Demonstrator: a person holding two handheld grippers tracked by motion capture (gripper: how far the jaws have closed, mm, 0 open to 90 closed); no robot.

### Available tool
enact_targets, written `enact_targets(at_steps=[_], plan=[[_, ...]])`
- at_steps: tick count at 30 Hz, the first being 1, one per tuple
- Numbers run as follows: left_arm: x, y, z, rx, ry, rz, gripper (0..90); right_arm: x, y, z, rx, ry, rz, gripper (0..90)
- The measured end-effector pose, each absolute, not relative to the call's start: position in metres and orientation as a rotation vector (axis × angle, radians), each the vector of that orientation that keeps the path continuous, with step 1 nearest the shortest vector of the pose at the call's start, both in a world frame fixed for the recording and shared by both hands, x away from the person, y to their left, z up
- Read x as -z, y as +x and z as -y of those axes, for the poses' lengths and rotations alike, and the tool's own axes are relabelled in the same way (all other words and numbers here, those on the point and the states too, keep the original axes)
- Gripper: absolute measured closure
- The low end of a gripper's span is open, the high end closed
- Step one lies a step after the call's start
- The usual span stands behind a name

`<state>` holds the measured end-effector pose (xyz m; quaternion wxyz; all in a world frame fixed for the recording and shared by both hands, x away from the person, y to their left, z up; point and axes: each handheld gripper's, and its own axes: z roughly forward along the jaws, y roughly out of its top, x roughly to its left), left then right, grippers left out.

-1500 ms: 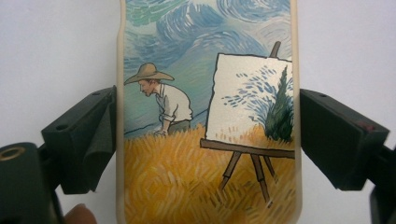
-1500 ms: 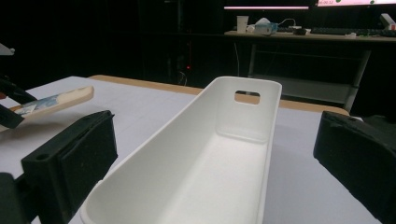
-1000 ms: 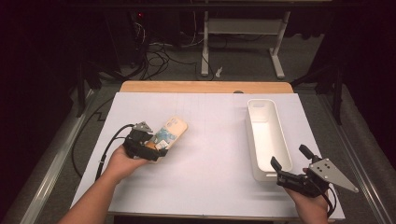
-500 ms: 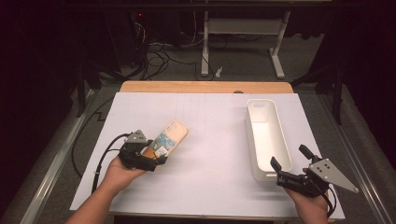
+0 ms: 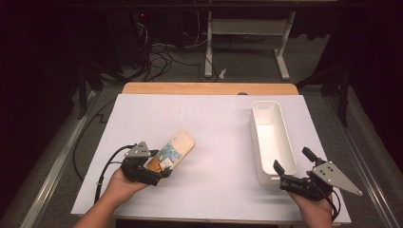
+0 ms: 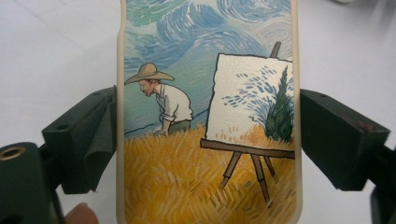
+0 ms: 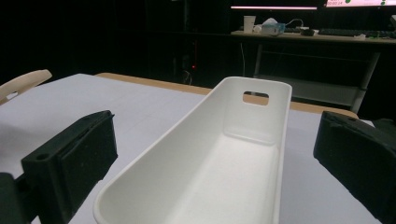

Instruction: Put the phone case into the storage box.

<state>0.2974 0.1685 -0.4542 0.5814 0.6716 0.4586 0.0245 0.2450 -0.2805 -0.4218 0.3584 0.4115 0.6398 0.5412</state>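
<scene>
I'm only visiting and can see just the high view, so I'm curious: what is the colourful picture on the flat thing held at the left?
Observer: The left gripper view shows it close up. It's a phone case painted with a man in a straw hat, bent over in a golden field beside an easel.
Operator: Is the tool really squeezing it?
Observer: Yes. The left gripper has one black jaw pressed against each long edge of the case.
Operator: Anything I'm missing on the white tub?
Observer: In the right gripper view, the white bin has a rectangular handle slot cut through its far end wall.
</scene>
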Motion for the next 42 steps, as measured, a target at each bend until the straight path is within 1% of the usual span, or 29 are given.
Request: enact_targets(at_steps=[6, 11, 18, 28, 42], plan=[[0.457, 0.286, -0.164, -0.04, 1.612, -1.02, 12.1, 0.421, 0.245, 0.276, -1.401, 1.041, -1.663, 0.0], [0.456, 0.282, -0.161, -0.011, 1.611, -0.993, 12.1, 0.418, 0.243, 0.269, -1.422, 1.003, -1.687, 0.0], [0.457, 0.282, -0.161, -0.007, 1.613, -0.985, 12.0, 0.414, 0.241, 0.259, -1.469, 0.976, -1.703, 0.0], [0.457, 0.281, -0.16, 0.0, 1.621, -0.98, 12.0, 0.412, 0.242, 0.23, -1.504, 0.903, -1.801, 0.0], [0.454, 0.281, -0.163, -0.012, 1.605, -0.974, 11.9, 0.41, 0.255, 0.191, -1.516, 0.868, -1.898, 0.0]])
